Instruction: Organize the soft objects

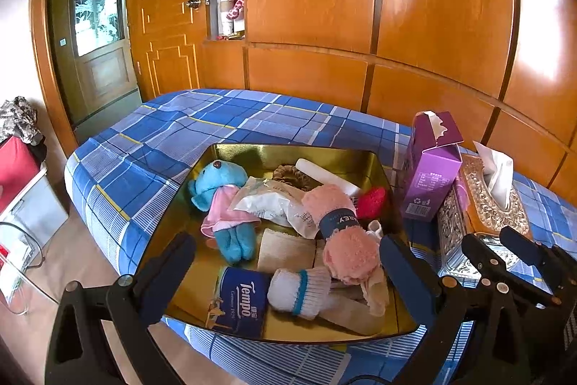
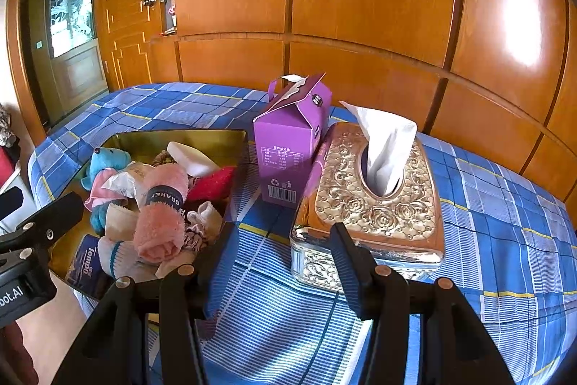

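Soft objects sit heaped in the gold tray (image 1: 230, 150) on the blue plaid bed (image 1: 151, 128), which fills the middle of my left view. At 3 o'clock from the tray stands the ornate tissue box (image 2: 364, 201), a white tissue rising from its slot, and just beside it at its 10 o'clock the purple carton (image 2: 288, 139), upright with its top torn open. Inside the tray, the blue plush toy (image 1: 220, 201) in a pink dress lies at 9 o'clock, the rolled pink socks (image 1: 339, 222) with a dark band at centre, the Tempo tissue pack (image 1: 238, 302) at 7 o'clock, the white sock with a blue stripe (image 1: 299, 287) at 6 o'clock, and the red fuzzy piece (image 1: 371, 201) at 2 o'clock. My left gripper (image 1: 285, 262) hangs over the tray's near edge, jaws spread wide and gripping nothing. My right gripper (image 2: 281, 248) hovers over bare bedspread between tray and tissue box, jaws parted, empty
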Motion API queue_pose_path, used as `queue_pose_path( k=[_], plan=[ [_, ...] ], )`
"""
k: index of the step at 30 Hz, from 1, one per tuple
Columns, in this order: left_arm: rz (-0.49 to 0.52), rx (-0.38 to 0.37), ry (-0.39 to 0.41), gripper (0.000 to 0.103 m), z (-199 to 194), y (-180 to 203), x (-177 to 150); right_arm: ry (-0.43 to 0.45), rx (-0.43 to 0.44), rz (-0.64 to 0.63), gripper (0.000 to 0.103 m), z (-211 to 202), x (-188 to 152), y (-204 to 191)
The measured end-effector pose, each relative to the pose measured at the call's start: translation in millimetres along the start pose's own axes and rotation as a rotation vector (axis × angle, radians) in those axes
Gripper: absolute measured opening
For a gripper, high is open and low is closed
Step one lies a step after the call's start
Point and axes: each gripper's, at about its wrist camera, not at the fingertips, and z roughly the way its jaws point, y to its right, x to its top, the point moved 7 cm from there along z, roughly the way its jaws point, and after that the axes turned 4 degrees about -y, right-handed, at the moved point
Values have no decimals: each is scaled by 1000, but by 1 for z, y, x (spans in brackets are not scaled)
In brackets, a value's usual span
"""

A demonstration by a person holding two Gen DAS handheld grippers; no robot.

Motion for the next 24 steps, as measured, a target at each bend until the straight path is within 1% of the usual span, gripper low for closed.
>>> queue_pose_path(
  k=[24],
  plan=[
    [0, -9, -8, 103, 0, 2, -2, 4, -3, 6, 53, 0, -1, 1]
  ],
)
